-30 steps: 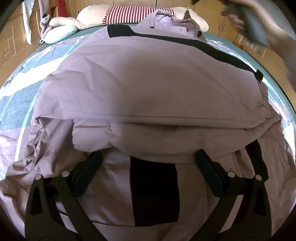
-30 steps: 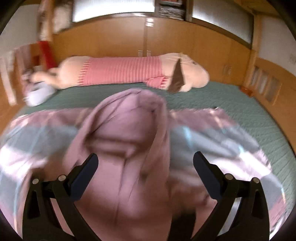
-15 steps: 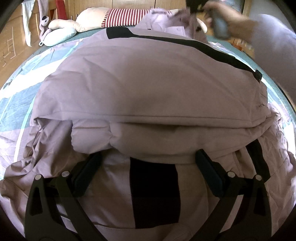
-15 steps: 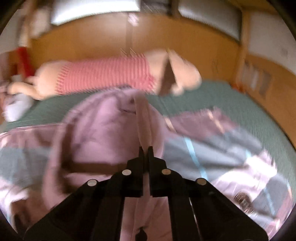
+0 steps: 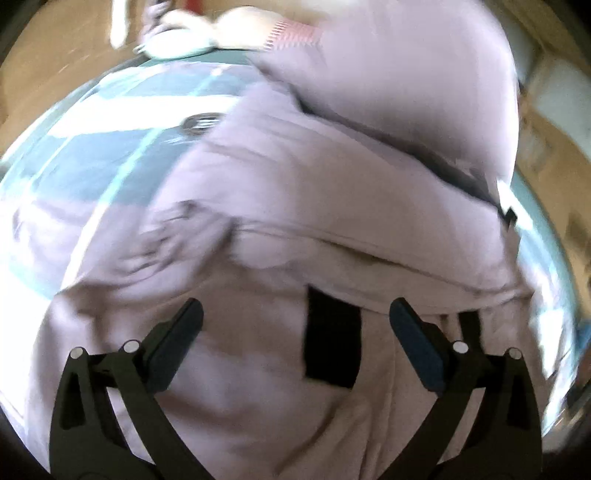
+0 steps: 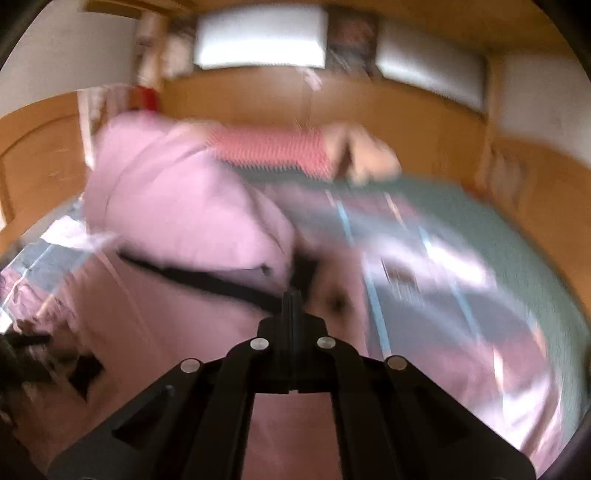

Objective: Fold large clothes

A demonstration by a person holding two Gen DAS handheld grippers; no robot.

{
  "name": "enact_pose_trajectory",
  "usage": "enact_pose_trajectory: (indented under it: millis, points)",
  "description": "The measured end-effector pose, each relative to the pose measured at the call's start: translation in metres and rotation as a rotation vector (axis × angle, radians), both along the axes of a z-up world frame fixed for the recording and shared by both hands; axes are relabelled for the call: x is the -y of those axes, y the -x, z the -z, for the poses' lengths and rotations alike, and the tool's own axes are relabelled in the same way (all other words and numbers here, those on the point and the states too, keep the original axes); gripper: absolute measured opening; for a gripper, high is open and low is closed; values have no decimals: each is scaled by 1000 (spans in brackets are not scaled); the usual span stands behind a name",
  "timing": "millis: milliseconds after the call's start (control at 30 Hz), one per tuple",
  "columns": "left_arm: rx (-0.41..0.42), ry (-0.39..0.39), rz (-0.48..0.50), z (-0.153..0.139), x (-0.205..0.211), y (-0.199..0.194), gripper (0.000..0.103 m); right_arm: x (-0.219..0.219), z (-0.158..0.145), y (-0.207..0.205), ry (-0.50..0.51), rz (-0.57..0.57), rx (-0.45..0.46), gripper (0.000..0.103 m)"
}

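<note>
A: Lilac cloth fills both views: a large lilac padded garment with black trim (image 5: 332, 192) lying spread on a bed with a teal cover and a pale striped sheet (image 5: 92, 166).

B: Start at nine o'clock in the left wrist view. What sits there?

A: The striped sheet, bright and blurred. At eleven o'clock lies a cream plush toy with a red-and-white striped middle (image 5: 258, 26), along the bed's far edge. From twelve to two o'clock a lilac fold of the garment rises up, with a black band running beneath it.

B: And the left tongs (image 5: 295, 339)?

A: Apart, wide, at six o'clock. They hover above the garment's near hem; a black rectangular patch (image 5: 332, 336) shows between the two fingers, but nothing is pinched.

B: Now the right wrist view.

A: At nine to ten o'clock the garment bulges up in a raised fold. The plush toy lies at twelve o'clock against a wooden wall of cabinets (image 6: 406, 110). The teal cover runs from one to four o'clock.

B: The right tongs (image 6: 293, 299)?

A: Together, fingers pressed shut at the centre. The tips meet where a black band and the lilac cloth bunch up, so they seem to be clamped on the garment's edge, though blur hides the exact pinch.
</note>
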State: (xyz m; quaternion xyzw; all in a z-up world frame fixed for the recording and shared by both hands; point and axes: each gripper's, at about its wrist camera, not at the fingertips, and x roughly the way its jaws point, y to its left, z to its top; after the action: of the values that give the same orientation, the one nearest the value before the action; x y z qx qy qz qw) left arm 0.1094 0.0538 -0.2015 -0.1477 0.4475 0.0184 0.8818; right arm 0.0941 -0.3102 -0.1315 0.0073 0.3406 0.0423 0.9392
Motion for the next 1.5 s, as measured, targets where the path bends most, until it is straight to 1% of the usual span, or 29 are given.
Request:
enact_pose_trajectory:
  millis: [67,100,133,167,233,300,367,433,467,500,533,600,633,667,700,733,767,800,833,867,967,1033,1100,1167,1267,1367,1400,1467,1500]
  points:
    - [-18,65,-38,-6,-12,5,101,12,7,5,-68,42,-66,1]
    - [-20,95,-52,-9,-18,7,101,8,7,4,-81,41,-81,4]
    - [-19,109,-60,-11,-21,9,101,0,3,4,-72,27,-82,21]
    - [-21,112,-65,-12,-23,9,101,-13,-3,5,-55,4,-69,54]
    - [-36,108,-78,-12,-27,7,101,-43,-12,0,-54,-64,-34,88]
    - [-41,120,-71,-10,-26,2,101,-76,-15,-9,-66,-152,-46,88]
    - [-55,94,-68,-7,-23,-2,101,-115,-18,-19,-6,-194,-47,88]
    - [-63,64,-60,-7,-19,-3,101,-162,-23,-30,150,-204,31,89]
    - [-65,48,-51,-6,-18,-4,101,-183,-22,-36,218,-215,64,93]
    - [-67,40,-45,-7,-18,-5,101,-197,-19,-42,257,-229,71,95]
    - [-69,40,-44,-7,-21,-5,101,-209,-13,-51,288,-245,55,95]
    - [-70,47,-48,-8,-28,-4,101,-231,8,-78,351,-275,-39,95]
    - [-71,49,-53,-9,-31,-4,101,-239,21,-89,388,-273,-73,95]
    - [-72,50,-61,-9,-35,-3,101,-242,30,-96,406,-270,-80,92]
    - [-74,49,-70,-9,-39,-2,101,-243,36,-98,406,-267,-89,85]
    - [-79,52,-87,-8,-44,-2,101,-241,41,-103,389,-260,-114,65]
    - [-86,61,-102,-7,-50,-1,101,-237,42,-105,359,-251,-137,48]
    - [-90,72,-110,-6,-53,0,101,-230,42,-107,311,-228,-155,40]
    - [-95,95,-115,-5,-58,0,101,-223,40,-105,297,-214,-158,29]
    - [-95,105,-116,-5,-59,1,101,-217,35,-101,310,-198,-139,23]
    - [-84,90,-111,-10,-58,3,101,-207,14,-79,351,-170,-51,16]
    - [-68,79,-109,-14,-56,6,101,-198,-1,-56,305,-178,-21,15]
    - [-53,73,-105,-17,-54,7,101,-188,-11,-34,221,-268,-6,15]
    - [-16,73,-101,-24,-54,9,101,-185,-9,-11,203,-351,-10,15]
    - [58,65,-77,-35,-45,10,101,-191,15,16,278,-419,-65,12]
    - [112,49,-28,-43,-29,9,101,-192,47,40,295,-465,-141,8]
    - [120,50,-6,-43,-23,8,101,-195,57,43,276,-500,-195,0]
    - [115,68,55,-39,-9,4,101,-197,78,52,248,-544,-280,0]
    - [105,77,79,-35,-4,2,101,-201,89,59,296,-546,-281,0]
